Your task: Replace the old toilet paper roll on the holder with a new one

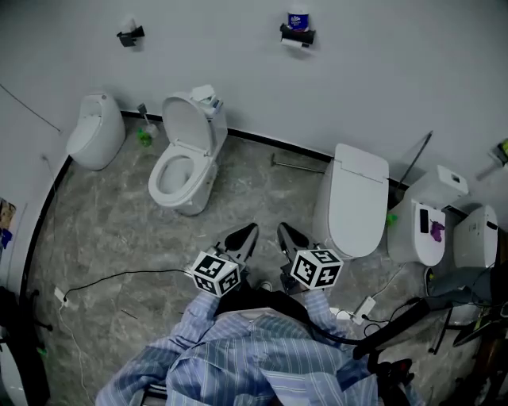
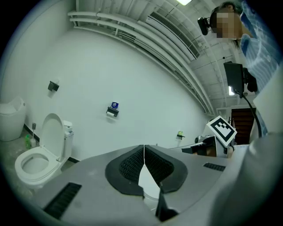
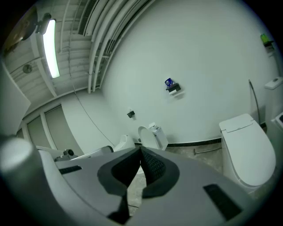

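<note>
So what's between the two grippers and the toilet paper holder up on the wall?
Head view: only grey floor, a metal bar lying on it, then bare white wall up to the holder.

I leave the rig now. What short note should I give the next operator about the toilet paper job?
Left gripper: jaws shut, empty.
Right gripper: jaws shut, empty.
Both are far from the wall.
Holder on the far wall, white roll still on it, blue item on top.
No new roll can be made out.
Done: nothing visible.
Left: take off the roll, fit a new one.
</note>
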{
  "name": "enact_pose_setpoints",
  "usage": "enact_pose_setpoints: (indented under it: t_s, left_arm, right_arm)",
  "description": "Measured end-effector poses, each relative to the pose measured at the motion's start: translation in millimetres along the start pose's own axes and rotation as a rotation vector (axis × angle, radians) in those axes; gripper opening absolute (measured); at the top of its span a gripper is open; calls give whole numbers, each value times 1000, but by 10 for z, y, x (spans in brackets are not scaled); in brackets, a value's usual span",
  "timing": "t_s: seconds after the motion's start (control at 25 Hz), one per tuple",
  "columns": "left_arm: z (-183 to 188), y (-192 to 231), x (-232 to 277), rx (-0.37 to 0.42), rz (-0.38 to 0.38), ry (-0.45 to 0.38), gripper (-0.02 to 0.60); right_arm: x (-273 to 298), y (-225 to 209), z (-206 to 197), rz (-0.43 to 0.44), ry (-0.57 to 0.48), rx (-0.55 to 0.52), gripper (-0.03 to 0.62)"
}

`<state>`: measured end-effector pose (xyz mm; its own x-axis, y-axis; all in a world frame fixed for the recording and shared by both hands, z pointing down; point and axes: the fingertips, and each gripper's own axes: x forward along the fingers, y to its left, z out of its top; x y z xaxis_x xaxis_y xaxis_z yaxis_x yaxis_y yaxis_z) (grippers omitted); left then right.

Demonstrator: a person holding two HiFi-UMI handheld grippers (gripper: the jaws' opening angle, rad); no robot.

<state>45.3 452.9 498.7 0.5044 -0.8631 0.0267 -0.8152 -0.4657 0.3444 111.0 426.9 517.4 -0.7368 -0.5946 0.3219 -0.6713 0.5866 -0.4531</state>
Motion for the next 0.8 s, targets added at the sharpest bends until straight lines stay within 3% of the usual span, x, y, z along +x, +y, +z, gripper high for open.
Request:
enact_pose_setpoints:
  t_s: [0.32, 0.8]
  left_arm:
    - [16, -16, -18, 0, 11, -9, 6]
    - [-9, -1, 307, -12, -35, 37, 6]
  right_arm:
    - [-55, 11, -7, 7, -13, -5, 5]
    - [-48, -252, 24, -22, -4, 52, 5]
